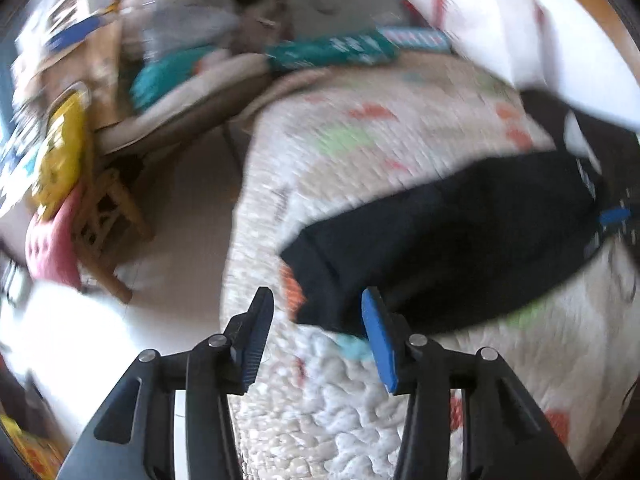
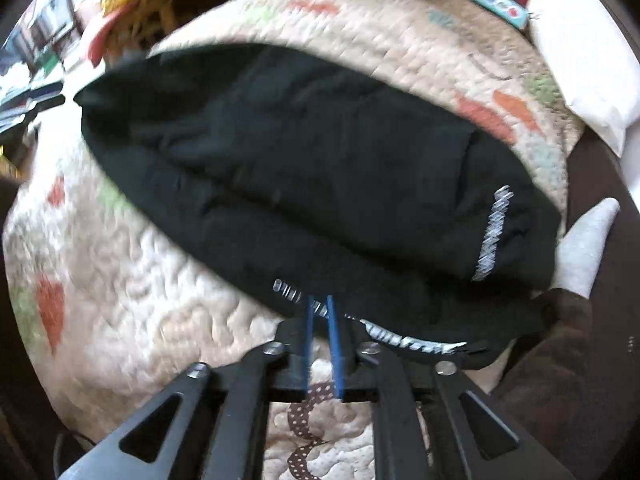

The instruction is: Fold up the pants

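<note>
My left gripper (image 1: 316, 320) is spread open over the quilt (image 1: 360, 420), nothing in it. Right gripper (image 2: 322, 312) sits slightly parted at the pants' (image 2: 300, 168) near edge, not pinching. Black pants lie folded on the quilt beyond.

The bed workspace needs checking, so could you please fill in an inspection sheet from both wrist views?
Surface: quilted bedspread, cream with orange and green patches, covering a bed.
Job's things: black pants lying folded lengthwise on the quilt, white lettering near the waist end.
Clutter: teal box at the far edge; white pillow at the right.
Grippers: left gripper open over the pants' near end, nothing between its pads; right gripper slightly open at the pants' edge, grip not clear.
Cables: nothing seen.
Surroundings: wooden chair, yellow and pink items to the left, pale floor; all blurred.
</note>
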Available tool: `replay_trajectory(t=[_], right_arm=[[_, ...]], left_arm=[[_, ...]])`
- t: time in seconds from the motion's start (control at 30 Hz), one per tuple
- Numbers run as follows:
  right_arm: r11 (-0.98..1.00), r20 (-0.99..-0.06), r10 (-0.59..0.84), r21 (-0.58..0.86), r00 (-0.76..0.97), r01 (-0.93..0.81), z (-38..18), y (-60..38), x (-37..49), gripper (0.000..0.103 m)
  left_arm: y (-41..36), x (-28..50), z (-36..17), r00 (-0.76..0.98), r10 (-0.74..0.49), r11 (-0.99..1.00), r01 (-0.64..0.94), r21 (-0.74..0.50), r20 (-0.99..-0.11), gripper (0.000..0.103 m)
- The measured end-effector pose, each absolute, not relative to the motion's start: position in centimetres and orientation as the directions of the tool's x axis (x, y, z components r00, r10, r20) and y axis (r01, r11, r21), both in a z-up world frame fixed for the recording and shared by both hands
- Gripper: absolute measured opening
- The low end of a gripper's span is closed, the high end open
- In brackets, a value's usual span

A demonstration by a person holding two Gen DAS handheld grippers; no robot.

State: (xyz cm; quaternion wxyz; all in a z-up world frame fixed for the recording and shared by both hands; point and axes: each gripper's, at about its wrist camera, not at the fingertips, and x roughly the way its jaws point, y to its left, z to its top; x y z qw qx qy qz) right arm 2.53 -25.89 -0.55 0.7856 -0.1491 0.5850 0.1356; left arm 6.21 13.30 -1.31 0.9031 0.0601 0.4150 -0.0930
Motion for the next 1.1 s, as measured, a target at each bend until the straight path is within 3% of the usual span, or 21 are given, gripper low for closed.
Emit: replay_trajectory(t=[0.03, 0.07, 0.2, 0.3, 0.4, 0.5, 0.7, 0.9, 0.93, 0.97, 1.1], right_arm=[[0.932, -0.949, 0.044, -0.073, 0.312, -0.355, 0.2, -26.6, 2.8, 0.070], [0.948, -0.935, 0.053, -0.063, 0.351, -0.312, 1.1, -27.6, 3.0, 0.078], [0.987, -0.919, 0.144, 0.105, 0.368, -0.122, 2.3, -31.7, 4.0, 0.077], [0.978, -0.905, 0.182, 0.208, 0.385, 0.028, 2.3, -34.9, 4.4, 0.068], [0.966, -0.911, 0.153, 0.219, 0.383, 0.136, 2.0, -36.8, 4.9, 0.059], [0.963, -0.929, 0.082, 0.167, 0.360, 0.212, 1.3, -37.6, 5.7, 0.059], [0.880, -0.901, 0.201, 0.339, 0.385, 0.333, -0.6, -39.5, 6.8, 0.059], [0.817, -0.926, 0.147, 0.312, 0.348, 0.485, -3.9, -38.4, 7.9, 0.060], [0.809, -0.921, 0.136, 0.316, 0.365, 0.496, -3.9, -38.3, 7.9, 0.056], [0.805, -0.911, 0.133, 0.329, 0.390, 0.493, -3.7, -38.2, 7.8, 0.021], [0.812, -0.882, 0.157, 0.371, 0.445, 0.450, -1.3, -37.4, 5.9, 0.010]], left_arm=[[13.6, 6.3, -0.6, 0.649, -0.133, 0.979, 0.205, 0.004, -0.749, 0.045], [13.7, 6.5, 0.3, 0.664, -0.157, 0.980, 0.198, -0.030, -0.731, 0.045], [10.9, 7.9, 1.6, 0.667, -0.236, 0.967, 0.236, -0.100, -0.706, 0.049], [7.6, 9.2, 0.6, 0.628, -0.297, 0.948, 0.287, -0.141, -0.719, 0.051], [5.0, 10.3, -2.0, 0.577, -0.329, 0.934, 0.314, -0.168, -0.748, 0.051], [4.6, 10.3, -4.4, 0.533, -0.341, 0.929, 0.316, -0.192, -0.774, 0.051], [6.5, 10.9, -7.4, 0.474, -0.353, 0.931, 0.261, -0.254, -0.807, 0.051], [6.4, 10.6, -7.7, 0.487, -0.340, 0.935, 0.267, -0.234, -0.805, 0.052], [6.5, 10.5, -7.7, 0.487, -0.340, 0.935, 0.267, -0.233, -0.805, 0.052], [6.5, 10.6, -7.7, 0.486, -0.341, 0.935, 0.264, -0.236, -0.805, 0.052], [7.5, 10.6, -6.9, 0.487, -0.361, 0.930, 0.252, -0.268, -0.795, 0.052]])
